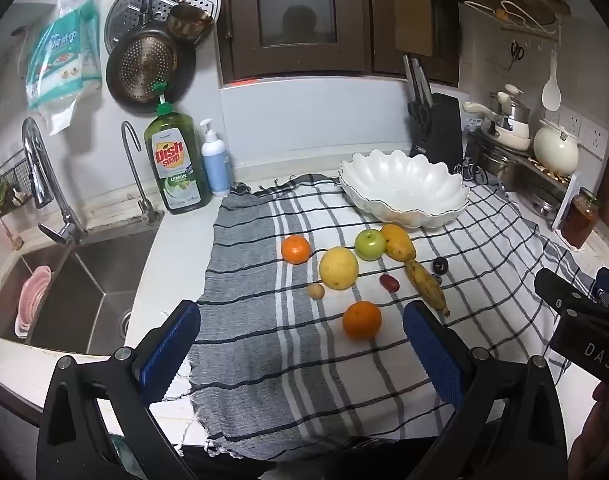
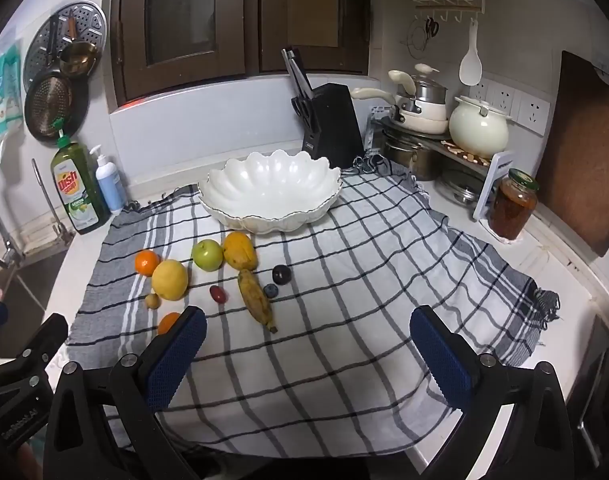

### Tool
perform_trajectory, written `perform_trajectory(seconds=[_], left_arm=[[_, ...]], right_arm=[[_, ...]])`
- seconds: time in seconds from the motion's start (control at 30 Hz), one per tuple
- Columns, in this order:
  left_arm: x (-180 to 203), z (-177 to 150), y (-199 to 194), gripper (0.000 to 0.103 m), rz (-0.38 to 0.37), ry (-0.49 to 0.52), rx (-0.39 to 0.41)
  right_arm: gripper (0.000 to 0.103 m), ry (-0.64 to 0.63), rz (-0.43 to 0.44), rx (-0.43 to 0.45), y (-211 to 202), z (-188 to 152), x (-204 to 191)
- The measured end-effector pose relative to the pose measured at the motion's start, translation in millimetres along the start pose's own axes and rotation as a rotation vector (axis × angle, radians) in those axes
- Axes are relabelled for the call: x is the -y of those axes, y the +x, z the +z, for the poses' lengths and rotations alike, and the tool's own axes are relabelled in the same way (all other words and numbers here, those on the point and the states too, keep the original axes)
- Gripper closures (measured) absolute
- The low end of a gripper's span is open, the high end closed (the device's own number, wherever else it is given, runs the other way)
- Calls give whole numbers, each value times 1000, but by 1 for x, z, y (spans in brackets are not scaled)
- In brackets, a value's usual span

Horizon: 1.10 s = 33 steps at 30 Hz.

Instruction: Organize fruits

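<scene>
Nearby, both tools, left tool (image 1: 300,344) and right tool (image 2: 308,348), gape empty; bowl (image 2: 270,188) behind scattered fruits (image 2: 169,279).

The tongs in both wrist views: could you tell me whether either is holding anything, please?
Nothing is held. The left tongs and right tongs both stand open above the checked cloth, no fruit between them.

Each wrist camera looks forward and downward along its own fingers from the near edge of the counter. The left view stands further left, taking in the sink (image 1: 84,280). Both share the checked cloth (image 1: 304,360), the fruit group and the far white bowl (image 2: 270,192).
</scene>
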<state>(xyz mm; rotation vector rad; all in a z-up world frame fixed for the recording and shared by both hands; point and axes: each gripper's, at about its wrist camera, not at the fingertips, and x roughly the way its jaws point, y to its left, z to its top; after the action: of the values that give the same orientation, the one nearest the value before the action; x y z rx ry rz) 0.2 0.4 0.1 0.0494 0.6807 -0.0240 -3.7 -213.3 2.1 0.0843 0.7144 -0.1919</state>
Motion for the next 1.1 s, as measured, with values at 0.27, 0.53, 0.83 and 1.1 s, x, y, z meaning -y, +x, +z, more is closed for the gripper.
perform_trajectory(seconds=[0.27,0.53,0.83,1.1], left_arm=[[1,1,-2,0,5,6,11],[-5,-1,0,0,5,1,12],[-1,-1,0,0,8,2,13],[1,0,2,0,9,3,12]], right_arm=[[0,-3,-4,6,-2,1,-2],[0,-3,-11,8,-3,2,-2],[0,-9,-10,15,-2,2,0],[0,-8,-8,14,1,3,1]])
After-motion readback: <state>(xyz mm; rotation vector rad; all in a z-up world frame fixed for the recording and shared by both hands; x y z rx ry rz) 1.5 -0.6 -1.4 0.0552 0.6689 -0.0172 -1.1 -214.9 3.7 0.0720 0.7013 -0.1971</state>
